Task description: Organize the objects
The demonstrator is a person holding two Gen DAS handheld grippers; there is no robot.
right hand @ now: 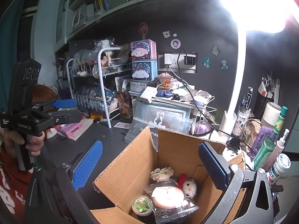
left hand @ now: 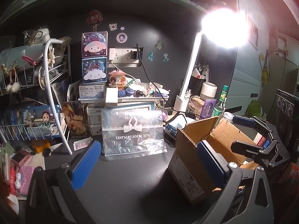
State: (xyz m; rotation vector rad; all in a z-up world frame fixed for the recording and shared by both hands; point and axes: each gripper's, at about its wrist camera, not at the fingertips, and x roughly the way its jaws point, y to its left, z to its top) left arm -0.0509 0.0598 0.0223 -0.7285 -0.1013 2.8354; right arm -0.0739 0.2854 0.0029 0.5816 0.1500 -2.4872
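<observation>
**Sorting clutter into a cardboard box on a dark desk**

Spread wide apart, the blue-padded fingers of the left gripper (left hand: 147,164) are seen above bare dark desk (left hand: 130,183), and nothing is held between them. The right-hand finger of this gripper lies against or just in front of the near-left corner of the cardboard box (left hand: 188,158); contact cannot be confirmed. Beyond the fingers, a clear plastic bag (left hand: 133,132) printed with a white bow is propped against the small white drawer unit (left hand: 95,117) at the far side of the desk. Far left, a white wire rack (left hand: 37,97) is stuffed with small items, and two stacked cartoon boxes (left hand: 94,61) are seen further back.

The right gripper (right hand: 149,166) is held over the open box (right hand: 130,169), its fingers likewise spread wide and empty, one on each side of the opening. Inside the box, a small plush toy (right hand: 188,185), a cream hair scrunchie (right hand: 162,173), a wrapped round pastry (right hand: 167,196) and a green-lidded cup (right hand: 142,204) are packed together at the near end. The box flaps are raised.

At the right of the desk, a white lamp (right hand: 241,74) is lit and glares strongly, and a green bottle (right hand: 269,141) is stood among other containers just beside the box. In the right wrist view, the left gripper is seen far left, gripped by a hand (right hand: 28,140).
</observation>
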